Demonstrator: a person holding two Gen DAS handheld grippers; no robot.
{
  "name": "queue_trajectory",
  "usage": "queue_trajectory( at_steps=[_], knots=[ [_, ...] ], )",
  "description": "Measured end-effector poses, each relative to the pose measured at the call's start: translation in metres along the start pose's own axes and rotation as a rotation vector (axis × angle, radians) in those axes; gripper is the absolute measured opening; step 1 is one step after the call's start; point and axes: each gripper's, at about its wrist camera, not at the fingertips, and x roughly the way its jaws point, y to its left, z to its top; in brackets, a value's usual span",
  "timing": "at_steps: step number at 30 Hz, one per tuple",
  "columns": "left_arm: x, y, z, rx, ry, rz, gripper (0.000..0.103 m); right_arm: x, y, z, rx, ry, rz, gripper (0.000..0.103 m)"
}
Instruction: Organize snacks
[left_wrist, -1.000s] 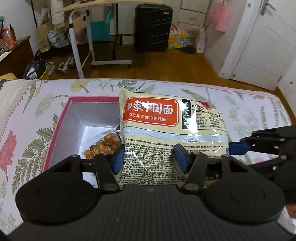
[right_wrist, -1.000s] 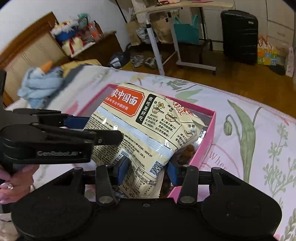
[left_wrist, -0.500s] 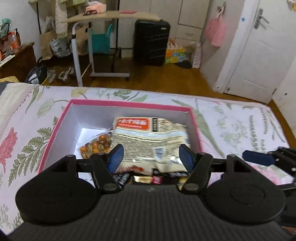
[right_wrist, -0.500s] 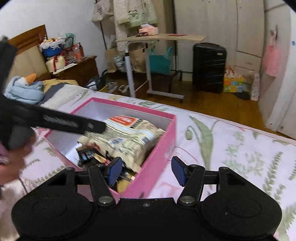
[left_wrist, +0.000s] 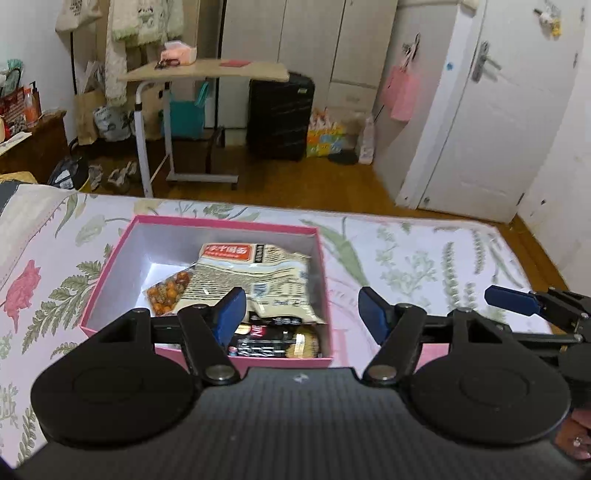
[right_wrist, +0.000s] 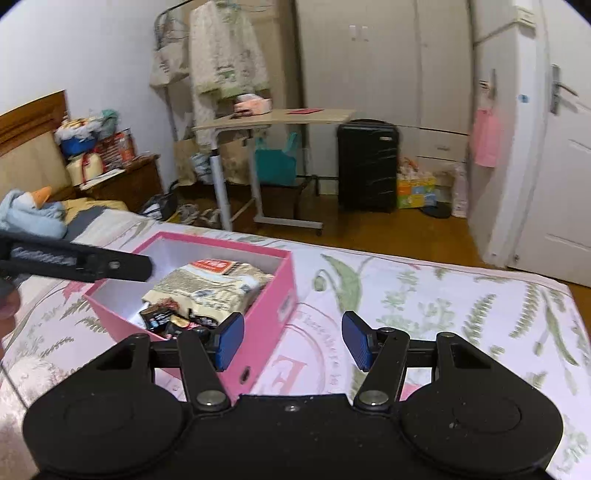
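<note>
A pink box (left_wrist: 221, 221) sits on the floral bedspread; it also shows in the right wrist view (right_wrist: 273, 295). Inside lie a cream noodle bag with an orange label (left_wrist: 255, 277), also seen in the right wrist view (right_wrist: 210, 284), a clear bag of orange nuts (left_wrist: 168, 291) and dark snack packets (left_wrist: 273, 339). My left gripper (left_wrist: 301, 314) is open and empty, above the box's near right corner. My right gripper (right_wrist: 291, 339) is open and empty, to the right of the box.
The floral bedspread (left_wrist: 424, 258) stretches right of the box. The bed's far edge drops to a wooden floor (left_wrist: 295, 184). A rolling table (left_wrist: 207, 70), a black suitcase (left_wrist: 280, 114) and a white door (left_wrist: 498, 110) stand beyond.
Both grippers let go of the noodle bag, which now lies in the box. Both pulled back and up, away from the box, with jaws open.
</note>
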Motion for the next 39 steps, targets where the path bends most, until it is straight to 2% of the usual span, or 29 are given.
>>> queue_trajectory(
  at_steps=[4, 8, 11, 16, 19, 20, 24, 28, 33, 39],
  knots=[
    [-0.023, -0.013, -0.01, 0.003, -0.029, 0.002, 0.069, -0.02, -0.012, -0.003, 0.039, 0.005, -0.041, 0.064],
    [-0.046, -0.025, -0.021, 0.025, -0.062, 0.028, 0.077, -0.035, -0.021, -0.013, 0.047, 0.023, -0.076, 0.064],
    [-0.054, -0.034, -0.033, 0.047, -0.051, 0.036, 0.079, -0.042, -0.026, -0.022, 0.068, 0.047, -0.087, 0.064],
    [-0.053, -0.047, -0.047, 0.047, -0.017, 0.049, 0.092, -0.051, -0.036, -0.033, 0.089, 0.073, -0.12, 0.067],
    [-0.048, -0.055, -0.053, 0.053, -0.014, 0.061, 0.101, -0.056, -0.04, -0.039, 0.104, 0.065, -0.12, 0.081],
    [-0.046, -0.056, -0.054, 0.063, -0.014, 0.061, 0.102, -0.057, -0.041, -0.041, 0.113, 0.063, -0.124, 0.089],
    [-0.036, -0.063, -0.055, 0.085, 0.001, 0.082, 0.102, -0.062, -0.041, -0.046, 0.118, 0.033, -0.174, 0.096],
    [-0.033, -0.06, -0.056, 0.069, 0.02, 0.086, 0.102, -0.061, -0.037, -0.048, 0.091, 0.043, -0.225, 0.097],
    [-0.034, -0.058, -0.054, 0.07, 0.018, 0.101, 0.102, -0.062, -0.034, -0.051, 0.1, 0.059, -0.222, 0.097],
    [-0.039, -0.056, -0.055, 0.067, 0.006, 0.11, 0.102, -0.067, -0.039, -0.055, 0.225, 0.073, -0.193, 0.097]
  ],
)
